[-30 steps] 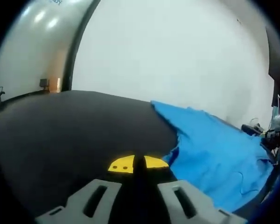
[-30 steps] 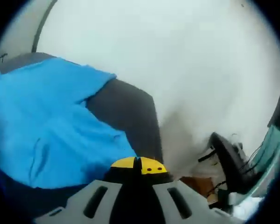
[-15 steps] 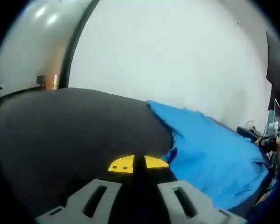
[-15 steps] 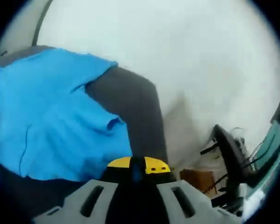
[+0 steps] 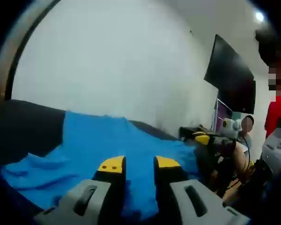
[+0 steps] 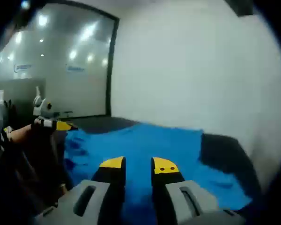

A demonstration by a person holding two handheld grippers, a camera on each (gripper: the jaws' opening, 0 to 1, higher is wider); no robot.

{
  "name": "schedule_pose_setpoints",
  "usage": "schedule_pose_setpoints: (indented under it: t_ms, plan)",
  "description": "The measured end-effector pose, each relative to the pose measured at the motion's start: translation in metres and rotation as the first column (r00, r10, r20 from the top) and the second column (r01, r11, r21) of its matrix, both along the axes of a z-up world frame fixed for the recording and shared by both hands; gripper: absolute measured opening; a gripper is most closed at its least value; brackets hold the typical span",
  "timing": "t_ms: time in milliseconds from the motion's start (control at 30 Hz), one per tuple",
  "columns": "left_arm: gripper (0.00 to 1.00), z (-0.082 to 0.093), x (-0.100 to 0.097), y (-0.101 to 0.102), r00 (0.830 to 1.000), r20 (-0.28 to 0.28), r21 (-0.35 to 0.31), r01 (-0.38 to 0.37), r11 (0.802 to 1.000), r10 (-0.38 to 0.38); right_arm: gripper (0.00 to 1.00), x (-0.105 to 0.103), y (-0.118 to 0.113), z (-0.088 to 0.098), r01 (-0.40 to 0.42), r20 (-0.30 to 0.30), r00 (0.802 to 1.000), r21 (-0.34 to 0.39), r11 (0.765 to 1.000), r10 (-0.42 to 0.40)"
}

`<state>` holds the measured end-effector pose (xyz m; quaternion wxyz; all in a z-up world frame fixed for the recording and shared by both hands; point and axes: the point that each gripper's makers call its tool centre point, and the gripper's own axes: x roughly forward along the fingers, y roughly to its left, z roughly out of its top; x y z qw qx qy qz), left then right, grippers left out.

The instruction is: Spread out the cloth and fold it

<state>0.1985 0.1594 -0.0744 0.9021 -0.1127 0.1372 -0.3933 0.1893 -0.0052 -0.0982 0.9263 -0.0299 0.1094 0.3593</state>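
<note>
Both claws had been shut before; the left claw (image 5: 139,165) and right claw (image 6: 138,164) were now a little open, over the blue cloth (image 5: 107,145) on the dark table (image 5: 18,133), holding nothing.

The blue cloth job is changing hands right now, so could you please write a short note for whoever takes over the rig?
Left gripper: open, fingers slightly apart, hovering over the blue cloth, holding nothing.
Right gripper: open as well, over the same cloth from the opposite side.
Cloth: lying on the dark table, rumpled with wrinkles near its edges, not flat.
Done: nothing visibly folded.
Left: grip the edges, spread the cloth flat, then fold it.
</note>
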Motion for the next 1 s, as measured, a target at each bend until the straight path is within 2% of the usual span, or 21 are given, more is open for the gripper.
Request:
schedule_pose_setpoints:
  t_ms: [33, 100, 133, 167, 200, 233, 300, 367, 500, 600, 667, 800, 867, 933, 1000]
  plan:
    - [0.35, -0.014, -0.002, -0.009, 0.999, -0.02, 0.046, 0.028, 0.999, -0.027, 0.18, -0.009, 0.01, -0.02, -0.043, -0.031, 0.999, -0.046, 0.998, 0.042]
    - [0.38, -0.043, -0.007, -0.018, 0.997, -0.064, 0.163, 0.059, 0.985, -0.049, 0.18, -0.018, 0.017, -0.051, -0.038, -0.085, 0.996, -0.115, 0.993, 0.029]
    - [0.37, -0.052, -0.011, -0.022, 0.995, -0.073, 0.193, 0.082, 0.978, -0.069, 0.18, -0.019, 0.016, -0.058, -0.04, -0.053, 0.998, -0.165, 0.985, 0.032]
    - [0.37, -0.058, -0.015, -0.026, 0.992, -0.093, 0.204, 0.099, 0.974, -0.081, 0.18, -0.013, 0.015, -0.04, 0.015, 0.059, 0.998, -0.089, 0.996, -0.01]
    - [0.37, -0.063, -0.018, -0.027, 0.991, -0.108, 0.22, 0.104, 0.97, -0.082, 0.18, -0.016, 0.013, -0.046, 0.015, 0.013, 1.0, -0.124, 0.992, -0.013]
    - [0.36, -0.066, -0.021, -0.028, 0.99, -0.108, 0.238, 0.111, 0.965, -0.087, 0.18, -0.017, 0.011, -0.047, 0.014, 0.007, 1.0, -0.138, 0.99, -0.013]
    - [0.33, -0.076, -0.028, -0.026, 0.989, -0.111, 0.318, 0.125, 0.94, -0.095, 0.18, -0.017, 0.005, -0.044, 0.029, 0.023, 0.999, -0.157, 0.987, -0.026]
    - [0.28, -0.073, -0.03, -0.024, 0.993, -0.034, 0.382, 0.119, 0.916, -0.115, 0.16, -0.02, 0.001, -0.044, 0.033, 0.033, 0.999, -0.172, 0.984, -0.028]
    - [0.07, -0.075, -0.046, -0.011, 0.993, -0.061, 0.492, 0.122, 0.862, -0.106, 0.03, -0.028, -0.005, -0.044, 0.016, 0.041, 0.999, -0.198, 0.98, -0.008]
    - [0.06, -0.071, -0.053, -0.011, 0.992, -0.055, 0.489, 0.127, 0.863, -0.115, 0.02, -0.033, -0.01, -0.039, -0.004, 0.037, 0.999, -0.212, 0.977, 0.012]
    - [0.06, -0.068, -0.057, -0.011, 0.992, -0.043, 0.497, 0.125, 0.859, -0.119, 0.02, -0.036, -0.014, -0.034, -0.014, 0.037, 0.999, -0.189, 0.982, 0.021]
    - [0.06, -0.063, -0.063, -0.008, 0.993, -0.023, 0.51, 0.114, 0.852, -0.119, 0.01, -0.044, -0.02, -0.041, -0.049, 0.026, 0.998, -0.212, 0.976, 0.056]
    - [0.05, -0.065, -0.065, -0.008, 0.993, -0.037, 0.499, 0.115, 0.859, -0.111, 0.01, -0.05, -0.02, -0.045, -0.067, 0.014, 0.997, -0.202, 0.977, 0.071]
    - [0.05, -0.071, -0.07, -0.006, 0.992, -0.062, 0.501, 0.129, 0.856, -0.113, 0.01, -0.055, -0.02, -0.047, -0.079, 0.02, 0.996, -0.184, 0.98, 0.084]
    - [0.05, -0.075, -0.072, -0.005, 0.991, -0.064, 0.505, 0.131, 0.853, -0.115, 0.01, -0.056, -0.021, -0.046, -0.076, 0.032, 0.996, -0.154, 0.985, 0.082]
